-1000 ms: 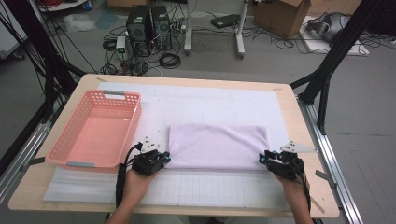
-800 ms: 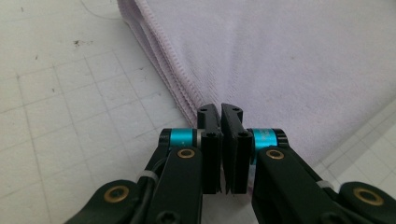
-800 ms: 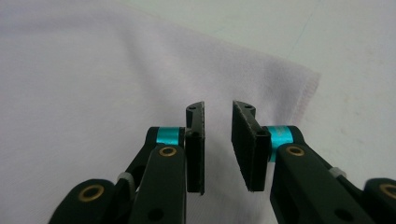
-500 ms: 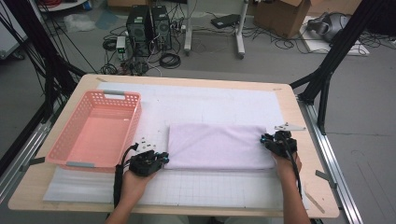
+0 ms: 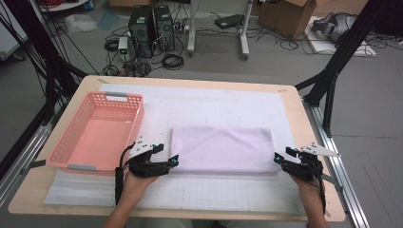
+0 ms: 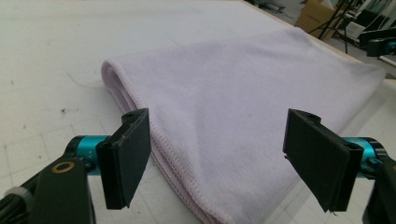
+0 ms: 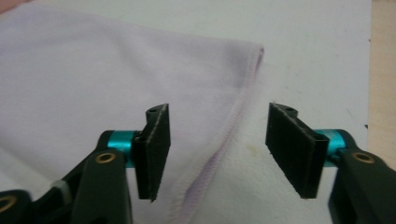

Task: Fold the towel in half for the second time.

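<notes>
a folded lilac towel (image 5: 222,148) is seen low in the centre of the frame on the white mat (image 5: 214,102), soft, light and floppy; its stitched corner edges are best pinched. the left gripper (image 5: 172,160) and right gripper (image 5: 278,159) have just been opening, jaws apart, nothing pressed, beside the pink basket (image 5: 97,135)

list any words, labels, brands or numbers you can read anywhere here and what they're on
None can be read.
Folded lilac towel: plain, no tag or print showing.
Pink basket: no lettering.
Gridded white mat: lines only, no numbers.
Cardboard box on the floor: any print is too small and blurred.
</notes>
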